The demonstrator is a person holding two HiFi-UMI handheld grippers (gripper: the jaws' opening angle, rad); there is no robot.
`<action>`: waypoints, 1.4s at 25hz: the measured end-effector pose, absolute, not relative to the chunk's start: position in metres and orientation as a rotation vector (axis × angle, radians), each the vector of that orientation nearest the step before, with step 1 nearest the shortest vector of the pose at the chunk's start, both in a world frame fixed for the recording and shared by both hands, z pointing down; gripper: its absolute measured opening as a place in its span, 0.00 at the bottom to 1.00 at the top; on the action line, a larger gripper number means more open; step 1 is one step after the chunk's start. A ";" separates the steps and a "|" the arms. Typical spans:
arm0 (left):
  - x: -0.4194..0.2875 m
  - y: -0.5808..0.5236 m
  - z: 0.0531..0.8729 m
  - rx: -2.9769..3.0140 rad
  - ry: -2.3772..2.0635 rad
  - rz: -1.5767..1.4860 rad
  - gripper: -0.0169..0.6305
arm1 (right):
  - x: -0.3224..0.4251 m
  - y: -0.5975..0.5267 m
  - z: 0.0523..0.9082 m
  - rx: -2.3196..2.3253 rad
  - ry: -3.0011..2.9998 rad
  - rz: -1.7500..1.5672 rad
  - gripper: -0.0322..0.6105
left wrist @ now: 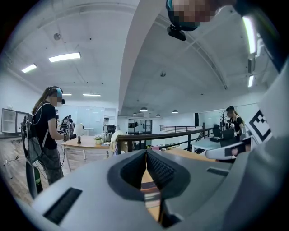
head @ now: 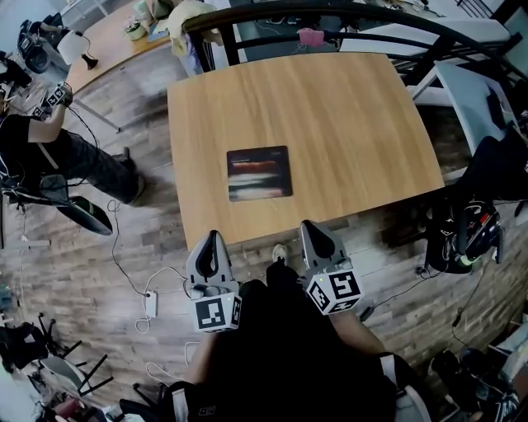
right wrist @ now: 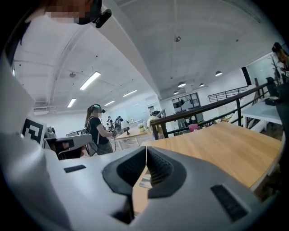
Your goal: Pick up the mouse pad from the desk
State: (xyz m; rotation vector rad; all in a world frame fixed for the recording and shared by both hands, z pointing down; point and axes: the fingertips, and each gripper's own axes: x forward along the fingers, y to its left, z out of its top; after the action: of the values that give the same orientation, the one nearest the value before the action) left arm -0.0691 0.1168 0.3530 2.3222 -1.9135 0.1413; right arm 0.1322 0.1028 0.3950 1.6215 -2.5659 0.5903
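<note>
A dark rectangular mouse pad [head: 259,173] with a streaked picture lies flat near the front middle of the wooden desk [head: 330,107]. My left gripper [head: 213,238] is shut and empty, its tips at the desk's front edge, just short of the pad and slightly left of it. Right of it, my right gripper [head: 310,226] is also shut and empty at the same edge. Through the left gripper view a strip of the mouse pad [left wrist: 151,193] shows below the closed jaws. The right gripper view shows a sliver of the mouse pad [right wrist: 144,182] on the desk [right wrist: 216,144].
A black railing [head: 330,16] runs behind the desk, with a pink object [head: 311,36] beside it. A second table with a lamp [head: 76,48] stands at the far left, where a person [head: 58,140] stands. Cables and a power strip [head: 151,303] lie on the floor. Chairs [head: 474,99] stand right.
</note>
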 end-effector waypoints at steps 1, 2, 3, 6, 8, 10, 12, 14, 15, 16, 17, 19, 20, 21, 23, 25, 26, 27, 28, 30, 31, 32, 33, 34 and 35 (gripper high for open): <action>-0.068 0.113 0.354 2.315 -1.923 0.145 0.06 | 0.134 0.098 0.397 1.614 -2.568 0.589 0.10; -0.067 0.109 0.356 2.306 -1.927 0.149 0.06 | 0.136 0.094 0.398 1.607 -2.570 0.586 0.10; -0.066 0.105 0.359 2.298 -1.929 0.155 0.06 | 0.138 0.090 0.399 1.600 -2.571 0.587 0.10; -0.066 0.094 0.364 2.278 -1.940 0.174 0.06 | 0.139 0.077 0.404 1.587 -2.568 0.604 0.10; -0.071 0.087 0.367 2.257 -1.952 0.182 0.06 | 0.137 0.066 0.409 1.576 -2.563 0.621 0.10; -0.075 0.079 0.369 2.237 -1.959 0.191 0.06 | 0.134 0.055 0.414 1.565 -2.554 0.634 0.10; -0.079 0.071 0.375 2.225 -1.961 0.204 0.06 | 0.132 0.045 0.420 1.560 -2.541 0.639 0.10; -0.081 0.062 0.387 2.217 -1.955 0.221 0.06 | 0.130 0.035 0.428 1.558 -2.525 0.642 0.10; -0.082 0.057 0.393 2.213 -1.950 0.229 0.06 | 0.129 0.029 0.431 1.558 -2.519 0.644 0.10; -0.082 0.051 0.398 2.212 -1.945 0.238 0.06 | 0.129 0.024 0.434 1.558 -2.514 0.644 0.10; -0.083 0.045 0.401 2.214 -1.936 0.247 0.06 | 0.128 0.018 0.436 1.559 -2.511 0.643 0.10; -0.083 0.031 0.407 2.224 -1.911 0.266 0.06 | 0.127 0.006 0.438 1.564 -2.503 0.640 0.10; -0.084 0.024 0.410 2.227 -1.899 0.275 0.06 | 0.126 -0.001 0.440 1.566 -2.499 0.639 0.10; -0.085 0.017 0.413 2.228 -1.889 0.284 0.06 | 0.124 -0.007 0.441 1.566 -2.494 0.639 0.10; -0.088 0.003 0.422 2.223 -1.867 0.302 0.06 | 0.120 -0.021 0.446 1.566 -2.480 0.640 0.10; -0.090 -0.011 0.432 2.216 -1.837 0.330 0.06 | 0.119 -0.033 0.451 1.569 -2.459 0.651 0.10; -0.090 -0.018 0.438 2.212 -1.821 0.349 0.06 | 0.118 -0.039 0.455 1.571 -2.447 0.660 0.10; -0.091 -0.024 0.444 2.207 -1.803 0.369 0.06 | 0.118 -0.045 0.459 1.573 -2.434 0.670 0.10; -0.092 -0.031 0.451 2.203 -1.786 0.388 0.06 | 0.117 -0.051 0.463 1.574 -2.420 0.679 0.10; -0.095 -0.045 0.464 2.192 -1.755 0.416 0.06 | 0.115 -0.064 0.472 1.574 -2.393 0.694 0.10; -0.097 -0.052 0.470 2.187 -1.742 0.425 0.06 | 0.113 -0.070 0.476 1.572 -2.382 0.699 0.10; -0.099 -0.059 0.476 2.181 -1.730 0.431 0.06 | 0.111 -0.077 0.481 1.570 -2.370 0.702 0.10; -0.101 -0.065 0.482 2.175 -1.719 0.438 0.06 | 0.110 -0.083 0.487 1.567 -2.358 0.706 0.10; -0.102 -0.070 0.489 2.168 -1.708 0.445 0.06 | 0.109 -0.088 0.493 1.565 -2.345 0.711 0.10; -0.103 -0.075 0.495 2.162 -1.695 0.454 0.06 | 0.109 -0.092 0.499 1.563 -2.332 0.717 0.10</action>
State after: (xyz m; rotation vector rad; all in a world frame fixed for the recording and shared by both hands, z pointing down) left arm -0.1026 -0.0746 0.4950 2.1622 -1.6951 0.4542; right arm 0.1086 -0.0921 0.4992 1.5634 -2.3318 0.7168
